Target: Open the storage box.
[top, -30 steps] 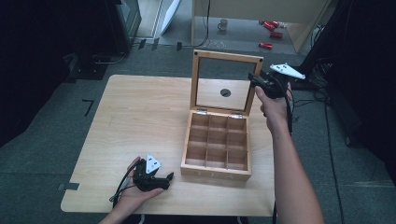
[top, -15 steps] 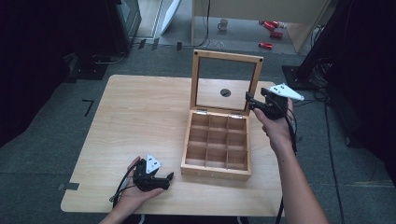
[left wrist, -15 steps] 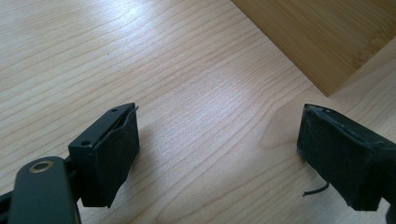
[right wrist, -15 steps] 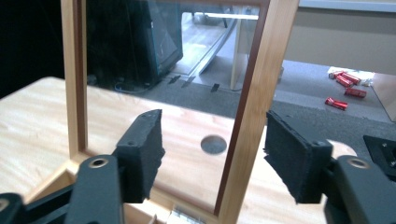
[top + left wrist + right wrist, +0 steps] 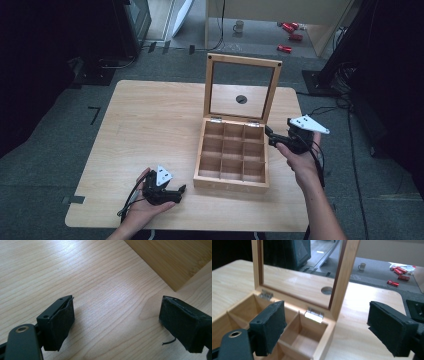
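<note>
My right gripper (image 5: 270, 136) has just been opening; its jaws stand wide apart with nothing between them, just beside the right rear corner of the wooden compartment box (image 5: 231, 152). My left gripper (image 5: 176, 192) rests on the table (image 5: 150, 115), jaws apart and empty, near the box's front left corner. Risk: the glass-paned lid (image 5: 242, 89) stands upright on its hinges; a knock from my right hand could drop it shut.

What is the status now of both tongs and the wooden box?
Left tongs open, resting on table. Right tongs just opened, empty, beside wooden box. Lid upright, compartments empty. Nothing in the way.
</note>
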{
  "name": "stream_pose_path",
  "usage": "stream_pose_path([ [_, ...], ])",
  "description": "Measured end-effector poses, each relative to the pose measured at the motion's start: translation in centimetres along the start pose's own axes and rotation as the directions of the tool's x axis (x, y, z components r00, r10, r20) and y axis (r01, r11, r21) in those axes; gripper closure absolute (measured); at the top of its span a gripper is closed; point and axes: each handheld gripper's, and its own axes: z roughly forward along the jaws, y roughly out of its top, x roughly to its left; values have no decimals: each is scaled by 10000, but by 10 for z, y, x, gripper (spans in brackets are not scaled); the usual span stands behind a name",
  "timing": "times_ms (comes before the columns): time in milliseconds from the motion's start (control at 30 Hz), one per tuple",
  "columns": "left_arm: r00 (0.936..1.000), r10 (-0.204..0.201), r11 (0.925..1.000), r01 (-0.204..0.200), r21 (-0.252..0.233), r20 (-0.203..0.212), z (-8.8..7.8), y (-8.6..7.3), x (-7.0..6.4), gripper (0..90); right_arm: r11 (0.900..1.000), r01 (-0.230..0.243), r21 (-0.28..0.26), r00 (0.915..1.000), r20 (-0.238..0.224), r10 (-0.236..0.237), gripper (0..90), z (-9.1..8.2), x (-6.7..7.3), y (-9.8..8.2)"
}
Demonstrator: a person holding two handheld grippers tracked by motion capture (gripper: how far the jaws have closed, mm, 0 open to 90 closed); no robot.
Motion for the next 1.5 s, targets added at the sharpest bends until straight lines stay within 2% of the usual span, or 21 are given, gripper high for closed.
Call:
stream_pose_path([
  [267,10000,-33,10000,33,-27,0,0,0,0,132,9997,39,253,10000,50,-40,131,-15,0,-27],
  [300,10000,-43,10000,43,-24,11,0,0,0,133,9994,-4,332,10000,51,2,127,-20,-1,-36],
  [600,10000,-29,10000,29,-5,-1,0,0,0,133,9973,-342,651,9993,199,330,109,-36,-10,-68],
  [667,10000,-29,10000,29,-3,-7,0,0,0,133,9953,-577,780,9980,304,555,109,-41,-15,-82],
  [933,10000,-32,10000,32,-5,-7,0,0,0,133,9908,-845,1056,9953,559,789,109,-49,-23,-108],
  [1033,10000,-16,10000,16,7,-4,0,0,0,133,9858,-981,1360,9933,742,886,109,-50,-24,-123],
  [1100,10000,-20,10000,20,7,-5,0,0,0,133,9847,-958,1454,9932,792,849,109,-50,-24,-127],
  [1133,10000,-19,10000,19,6,-5,0,0,0,133,9788,-955,1814,9925,932,796,109,-49,-23,-136],
  [1200,10000,-19,10000,19,6,-4,0,0,0,133,9733,-897,2114,9920,1061,683,109,-48,-22,-143],
  [1300,10000,-22,10000,22,5,-3,0,0,0,133,9638,-605,2599,9912,1292,274,109,-48,-20,-154],
  [1367,10000,-22,10000,22,5,-4,0,0,0,133,9547,-599,2914,9907,1341,212,109,-46,-19,-160],
  [1467,10000,-21,10000,21,6,-7,0,0,0,133,9465,-582,3175,9895,1439,125,107,-43,-18,-164],
  [1500,10000,-22,10000,22,7,-5,0,0,0,133,9449,-686,3201,9896,1415,239,107,-42,-19,-165],
])
